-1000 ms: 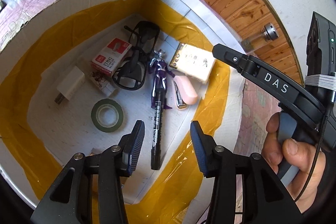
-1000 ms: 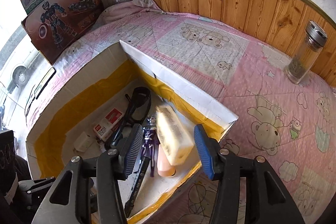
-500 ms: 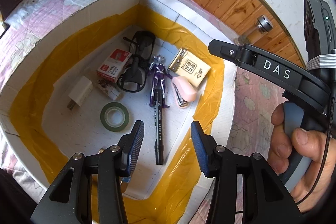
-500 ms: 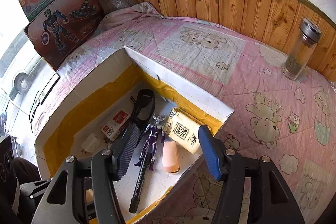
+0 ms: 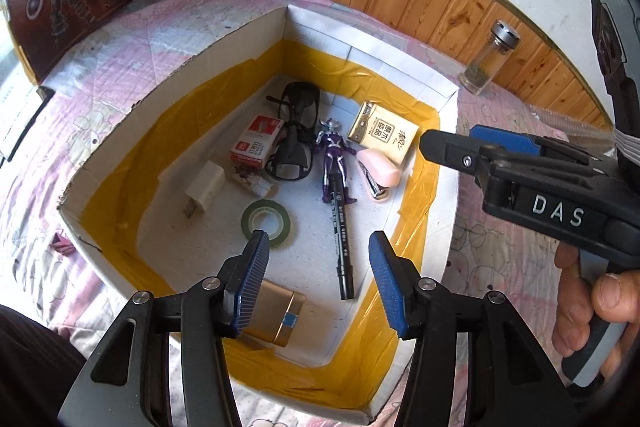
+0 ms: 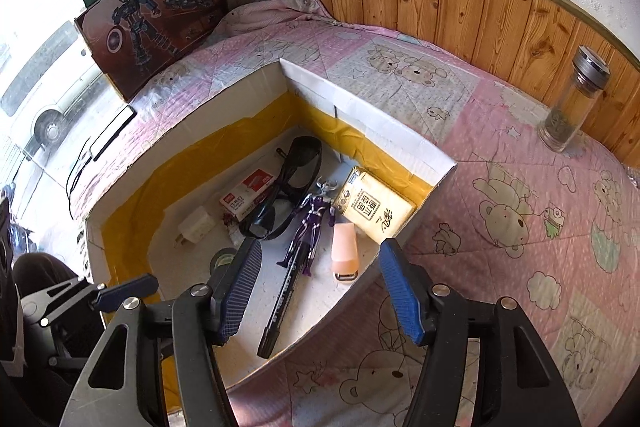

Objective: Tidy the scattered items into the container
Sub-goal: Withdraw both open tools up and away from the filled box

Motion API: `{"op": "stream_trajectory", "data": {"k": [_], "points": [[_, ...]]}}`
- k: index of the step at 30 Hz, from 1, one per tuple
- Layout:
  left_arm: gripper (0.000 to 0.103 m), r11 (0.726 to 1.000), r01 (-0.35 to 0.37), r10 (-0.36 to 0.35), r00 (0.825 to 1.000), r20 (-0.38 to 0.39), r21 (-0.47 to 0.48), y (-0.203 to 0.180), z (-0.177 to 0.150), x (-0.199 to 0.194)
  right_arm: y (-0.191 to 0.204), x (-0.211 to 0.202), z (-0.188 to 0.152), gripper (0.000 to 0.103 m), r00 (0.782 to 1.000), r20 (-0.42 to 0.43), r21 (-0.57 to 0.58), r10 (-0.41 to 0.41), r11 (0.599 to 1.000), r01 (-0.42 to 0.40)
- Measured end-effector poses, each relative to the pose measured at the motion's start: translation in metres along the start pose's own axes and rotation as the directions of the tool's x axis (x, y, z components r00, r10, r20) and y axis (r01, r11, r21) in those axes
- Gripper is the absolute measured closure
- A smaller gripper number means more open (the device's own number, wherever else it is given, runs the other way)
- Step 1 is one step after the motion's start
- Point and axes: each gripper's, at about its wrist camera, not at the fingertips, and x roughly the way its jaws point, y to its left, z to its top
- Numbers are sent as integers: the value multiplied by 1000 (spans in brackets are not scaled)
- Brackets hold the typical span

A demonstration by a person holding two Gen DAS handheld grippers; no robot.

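Box with collected items; both tongs released, nothing between the pads.

White box (image 5: 448, 187), frame centre, holds glasses (image 5: 294, 131), figurine (image 5: 334, 155), pen (image 5: 340, 239), tape roll (image 5: 266, 223), tissue pack (image 5: 382, 137); left gripper (image 5: 316, 283), jaws just opened, and right gripper (image 6: 318, 295) hang above, seemingly after drop-offs.

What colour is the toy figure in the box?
The toy figure is purple with silver parts; the left wrist view shows it best.
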Motion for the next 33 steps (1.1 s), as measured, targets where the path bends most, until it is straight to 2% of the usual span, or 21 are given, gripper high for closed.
{"op": "stream_trajectory", "data": {"k": [4,9,13,18,24,29,33], "points": [[48,999,-36,35,999,24,33,1,-4,-8,13,-9,-14,39,1000,1,-55,-22,998,22],[48,997,-54,53,998,14,63,1,-9,-11,28,-18,-30,37,999,-8,-119,-41,992,40],[48,995,-63,61,998,22,81,2,-16,-15,30,-26,-40,36,999,-10,-127,-46,991,45],[39,989,-106,101,993,52,99,8,-18,-22,33,-36,-50,34,995,-1,-169,-102,980,101],[35,988,-119,113,992,63,99,15,-22,-26,45,-21,-66,32,986,-64,-254,-152,958,131],[34,989,-116,109,991,71,96,19,-21,-28,56,-14,-74,32,972,-66,-333,-227,923,193],[34,987,-125,116,989,89,106,18,-20,-32,58,-13,-75,32,968,-76,-349,-241,915,200]]}}
